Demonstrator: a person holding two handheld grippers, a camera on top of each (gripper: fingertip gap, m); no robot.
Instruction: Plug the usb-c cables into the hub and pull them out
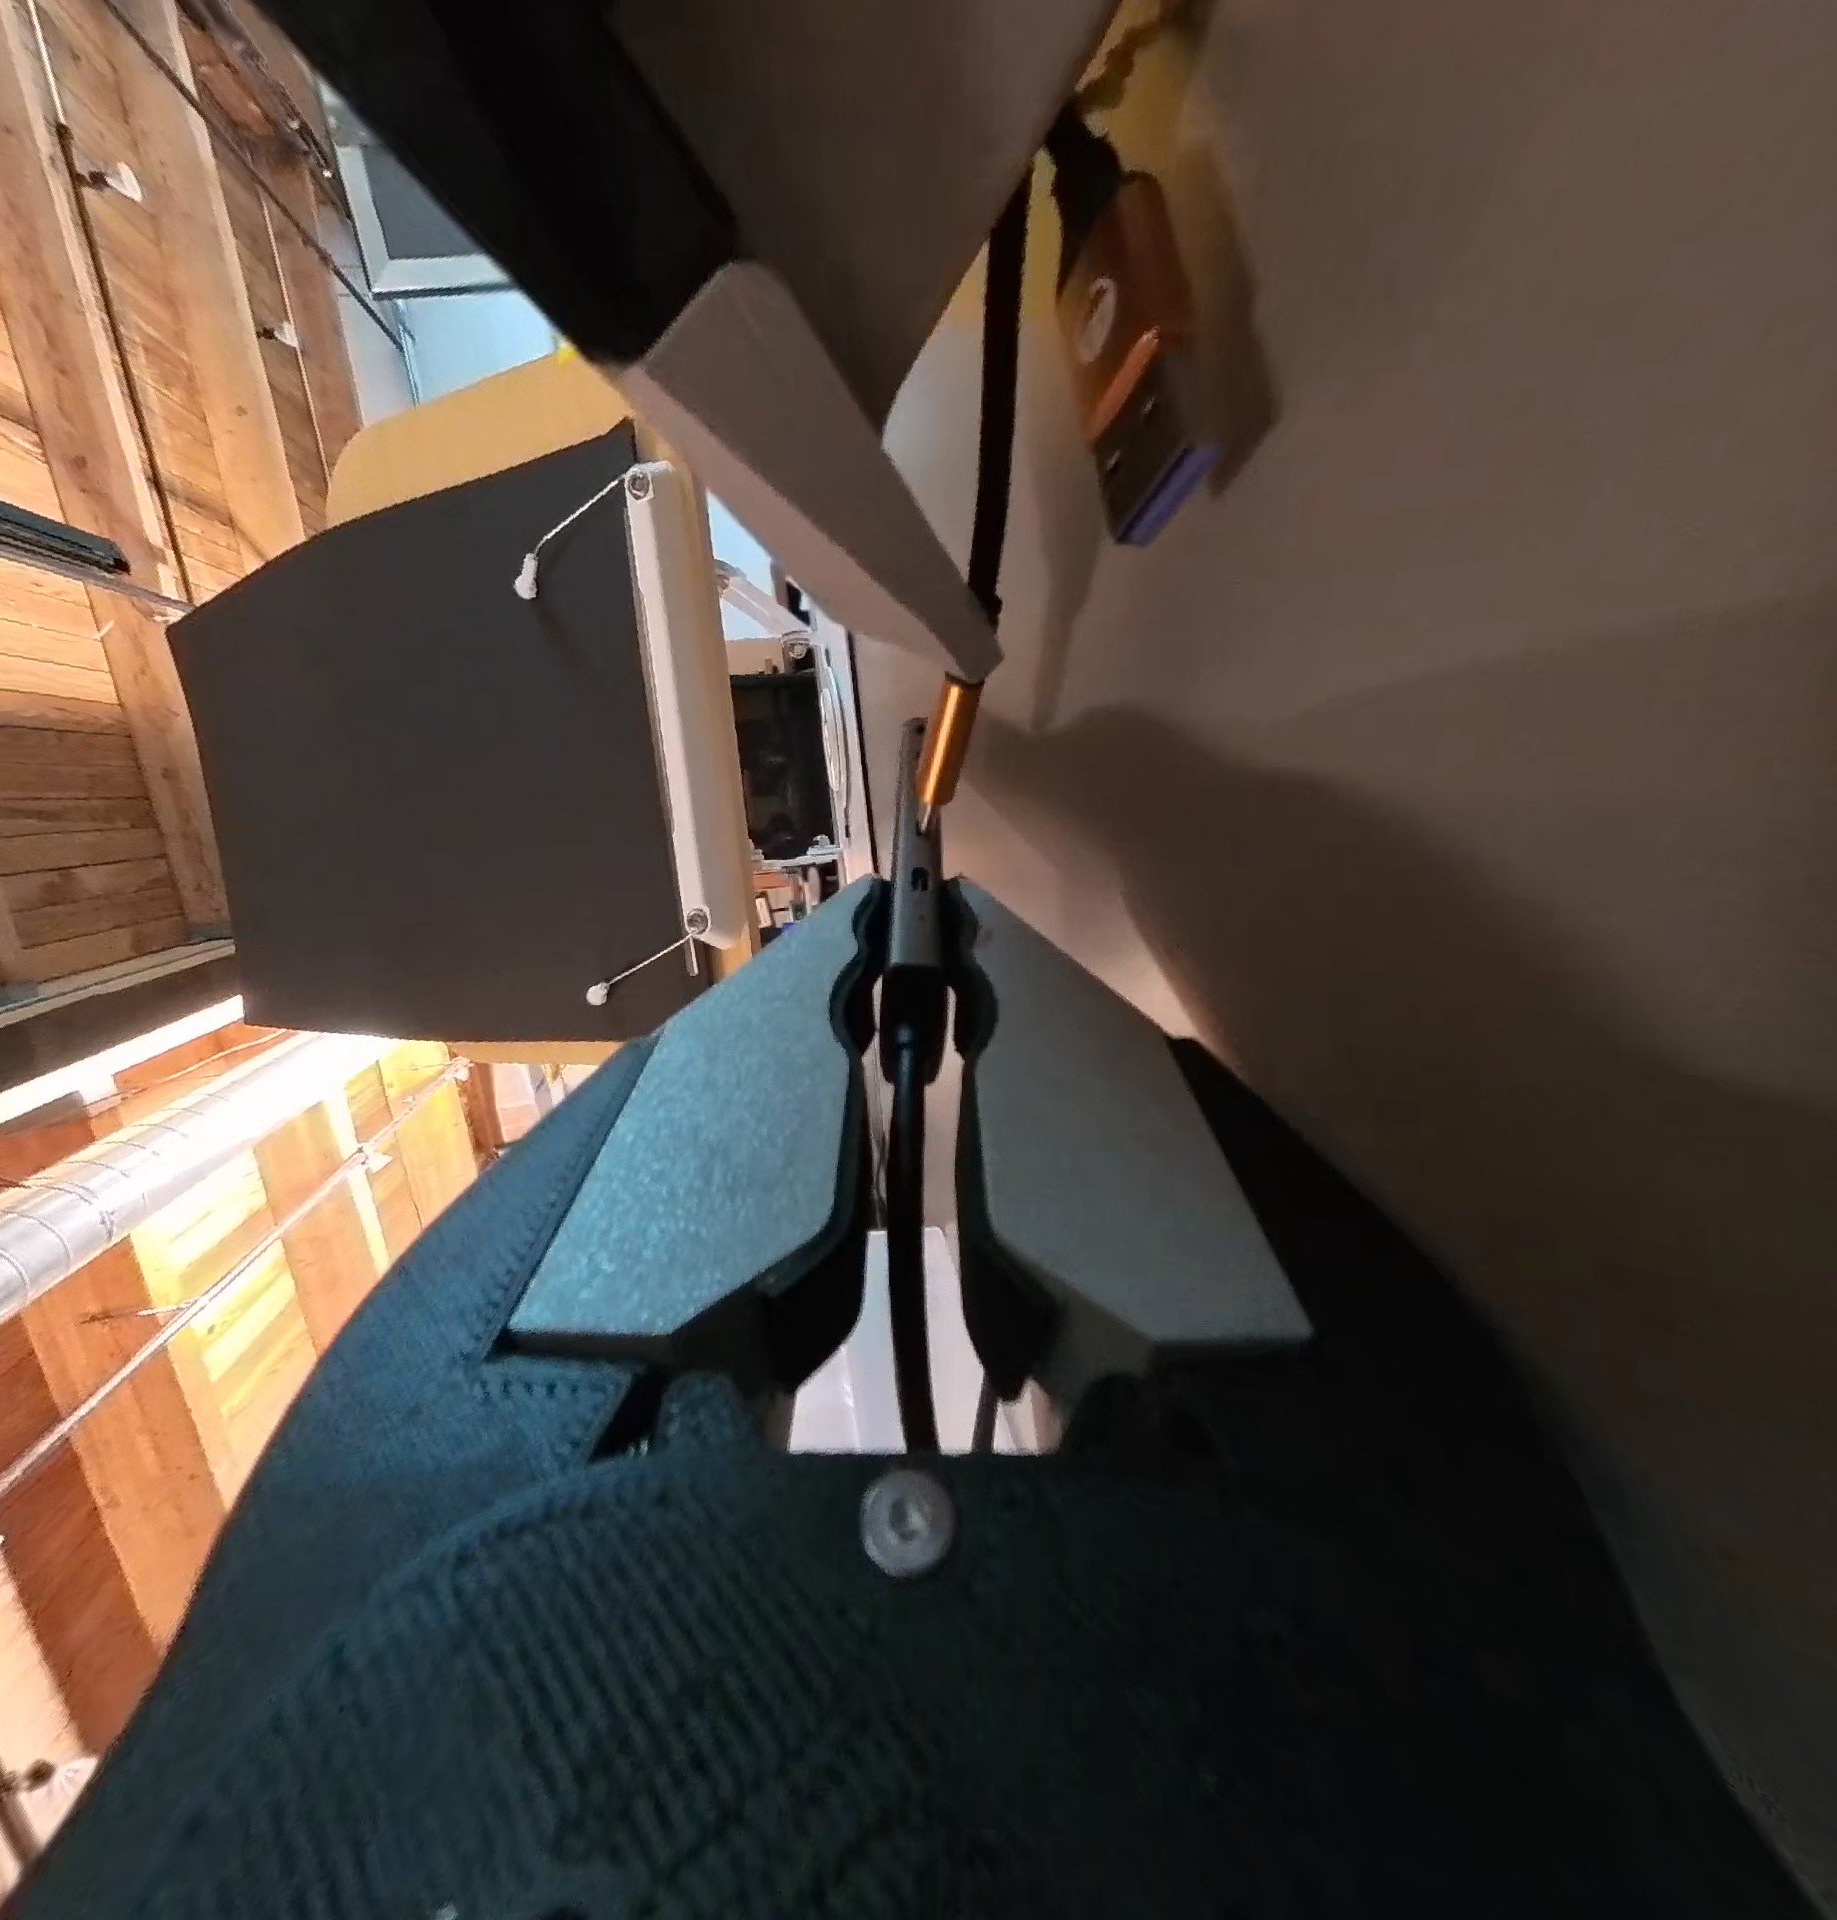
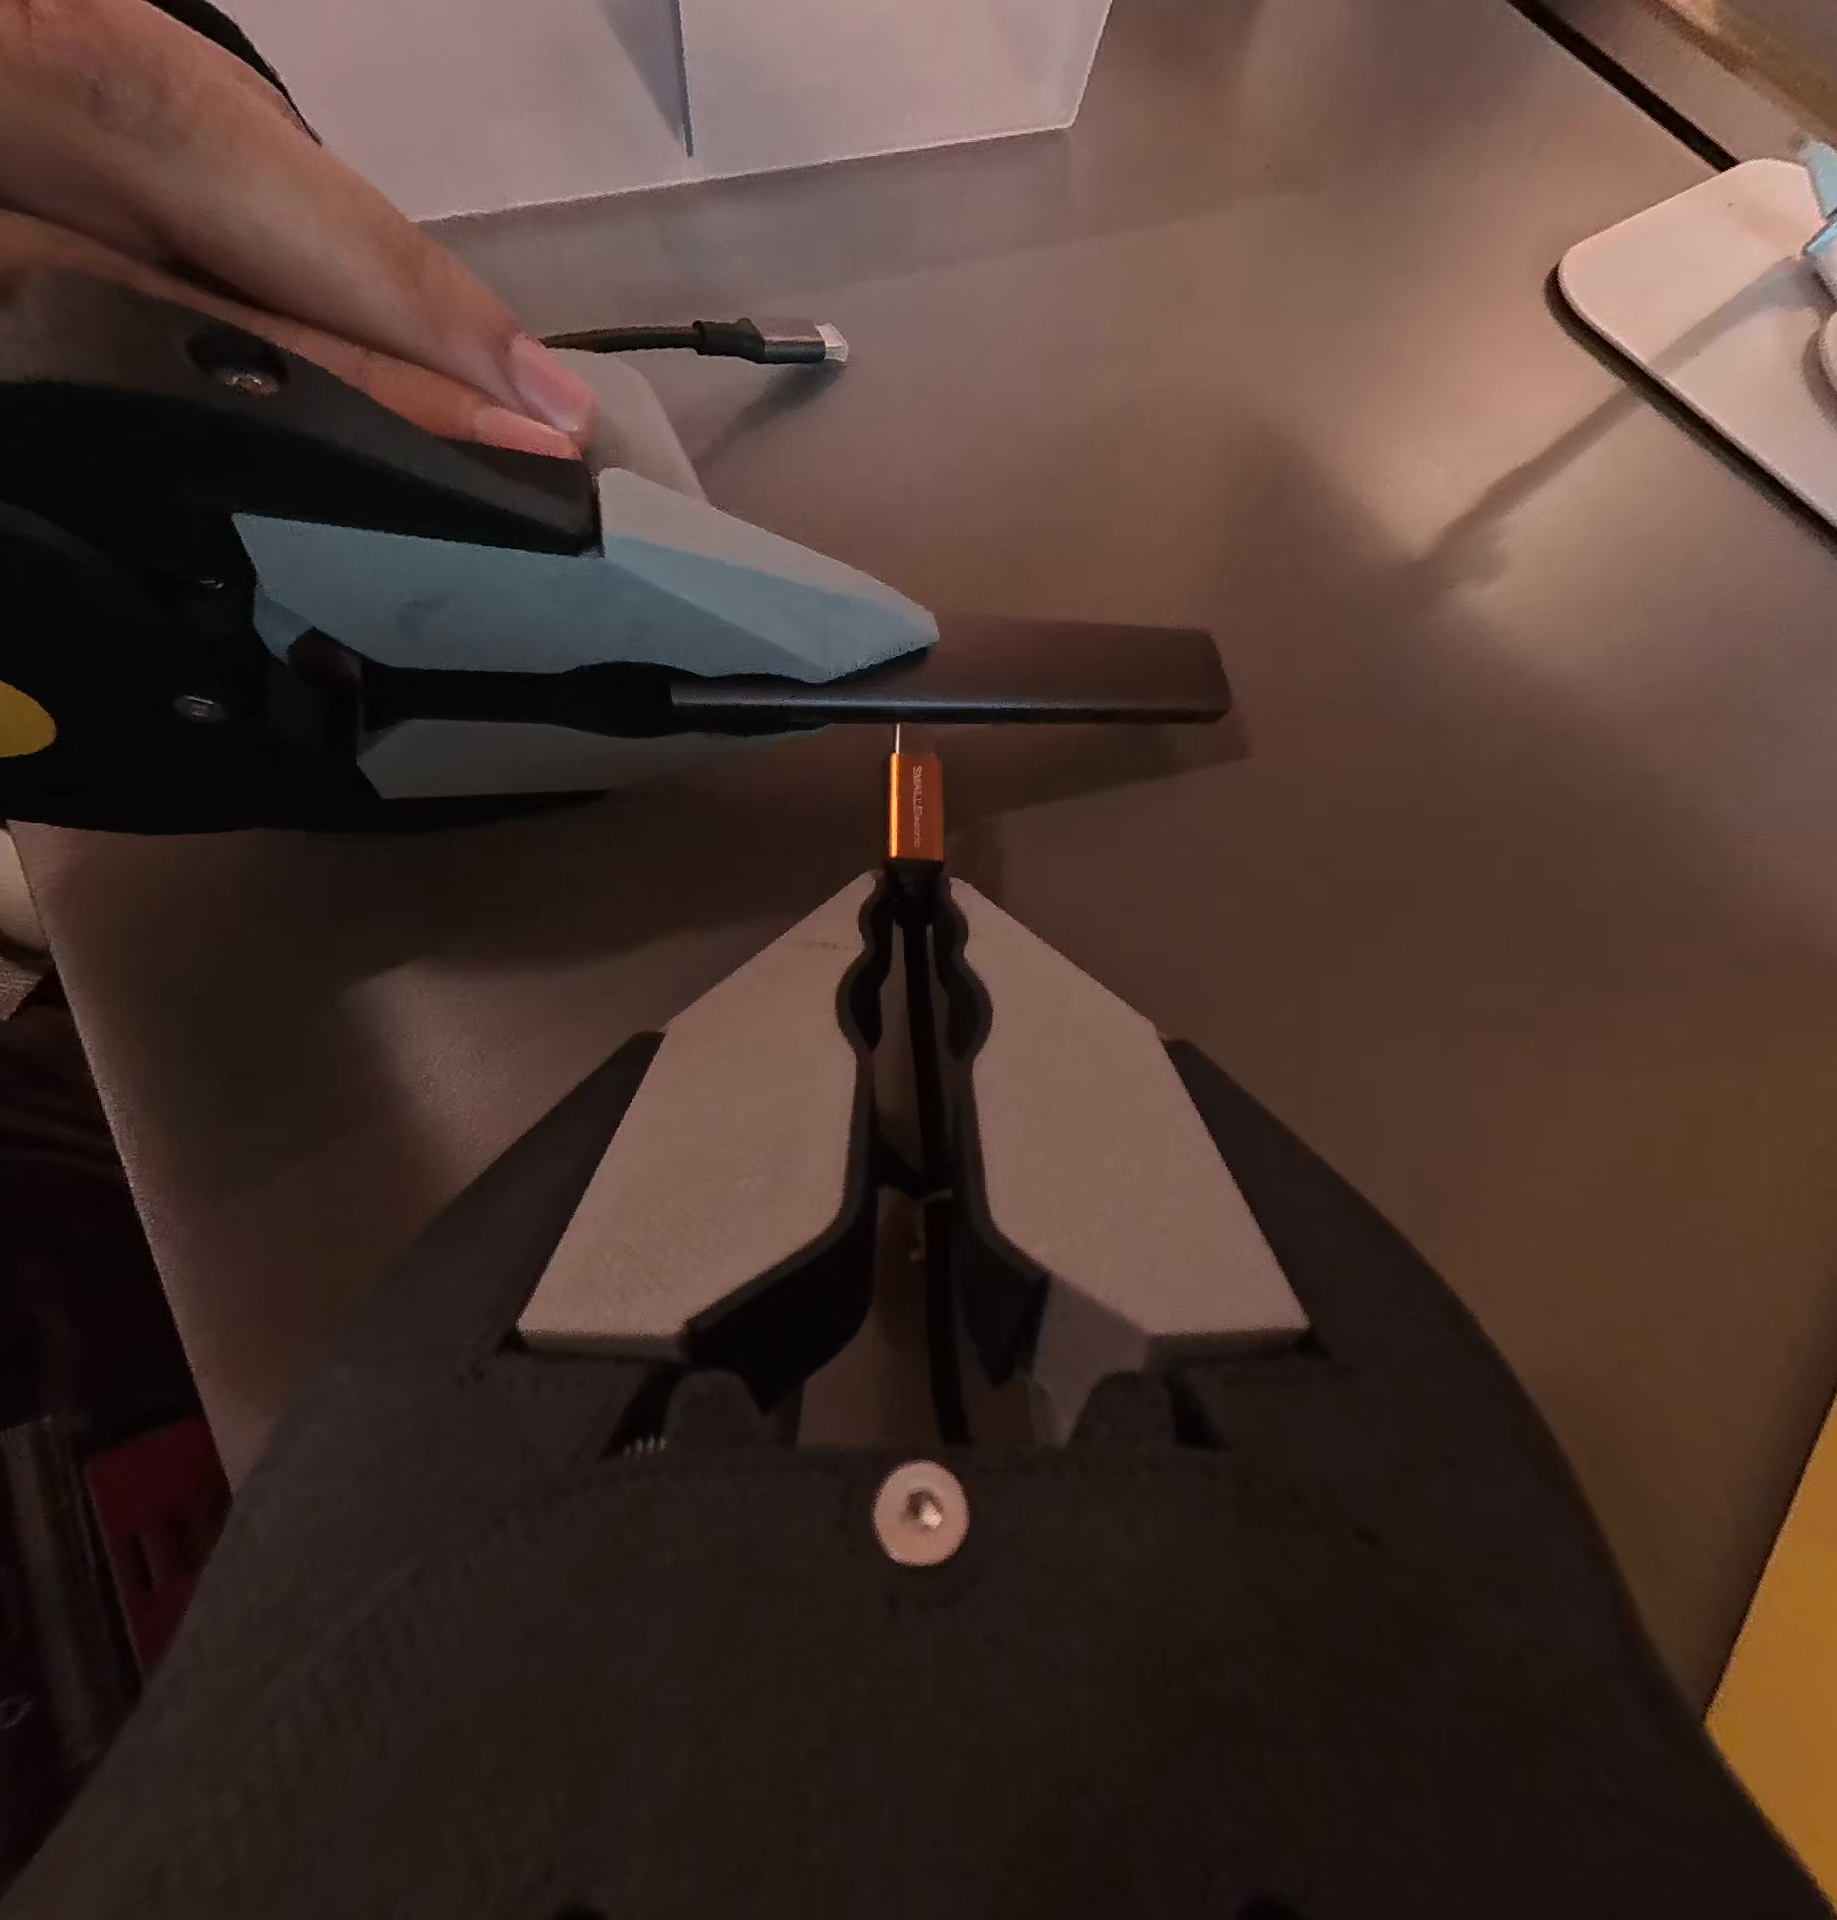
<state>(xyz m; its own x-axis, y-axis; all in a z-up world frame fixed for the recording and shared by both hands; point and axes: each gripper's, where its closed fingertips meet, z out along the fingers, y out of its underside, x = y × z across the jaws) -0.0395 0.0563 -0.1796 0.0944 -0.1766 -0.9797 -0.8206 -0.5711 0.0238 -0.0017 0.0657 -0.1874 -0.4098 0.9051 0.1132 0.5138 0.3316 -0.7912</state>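
My left gripper (image 1: 914, 888) is shut on a slim dark grey hub (image 1: 912, 831), whose black lead runs back between the fingers. In the right wrist view the hub (image 2: 1049, 675) sticks out flat from the left gripper (image 2: 789, 691), held above the table. My right gripper (image 2: 914, 888) is shut on a black cable just behind its orange usb-c plug (image 2: 916, 805). The plug's bare metal tip (image 2: 898, 738) meets the hub's near edge, with metal still showing. The plug (image 1: 945, 743) also shows against the hub's side in the left wrist view.
The grey plug of a black lead (image 2: 779, 341) lies on the grey table (image 2: 1361, 727) behind the hub. A white box (image 2: 685, 83) stands at the back and a white stand plate (image 2: 1672, 312) at the right. An orange-trimmed usb-a plug (image 1: 1153, 416) lies beyond. A hand (image 2: 270, 239) holds the left gripper. My hands' fingertips stand some 5 cm from each other.
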